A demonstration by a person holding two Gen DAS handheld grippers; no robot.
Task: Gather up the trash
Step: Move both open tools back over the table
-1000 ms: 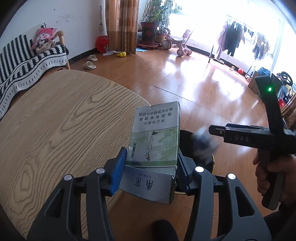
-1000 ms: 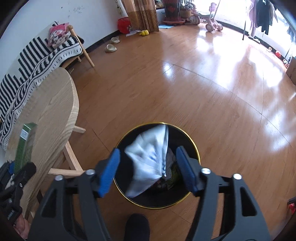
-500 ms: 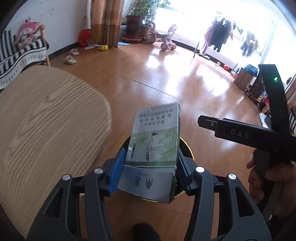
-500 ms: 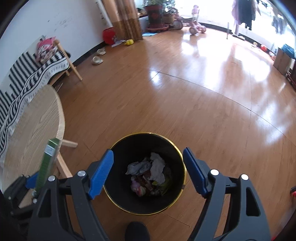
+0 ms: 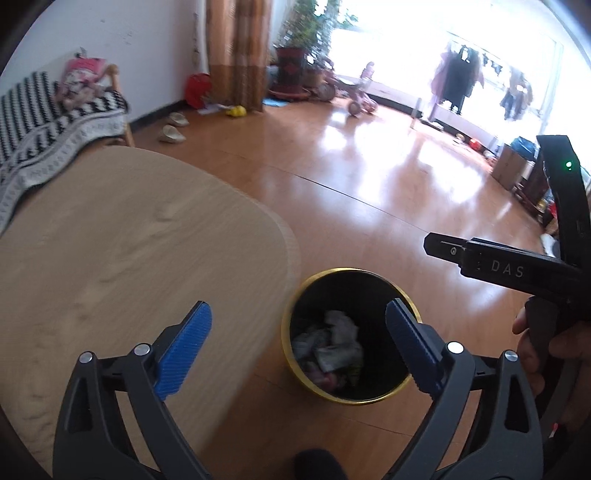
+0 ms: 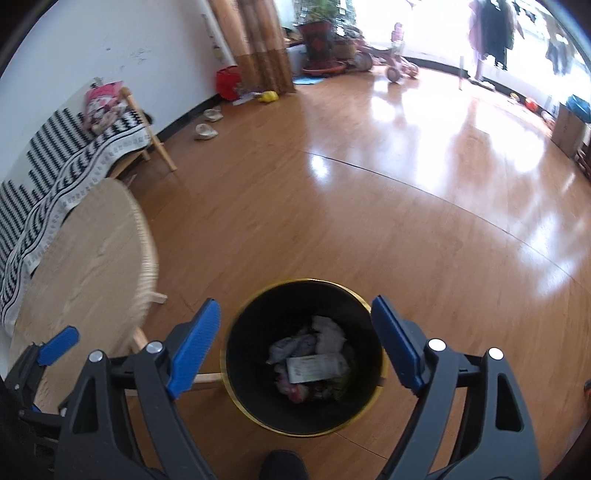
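A black trash bin with a gold rim (image 5: 291, 314) (image 6: 369, 306) stands on the wood floor beside the round wooden table (image 5: 110, 258) (image 6: 85, 258). Crumpled papers and a green-and-white box (image 6: 314, 367) lie inside it; the trash also shows in the left wrist view (image 5: 332, 347). My left gripper (image 5: 297, 343) is open and empty above the table edge and the bin. My right gripper (image 6: 295, 343) is open and empty right above the bin. The right gripper's body (image 5: 517, 269) shows at the right of the left wrist view.
A bench with a striped black-and-white cover (image 6: 55, 155) stands by the wall behind the table. Slippers (image 6: 207, 129), potted plants (image 6: 317, 33), a tricycle (image 6: 399, 66) and hanging clothes (image 5: 458, 81) are across the floor.
My left gripper opened and the green-and-white box dropped into the bin. The right gripper stayed open above the bin after dropping the crumpled white paper.
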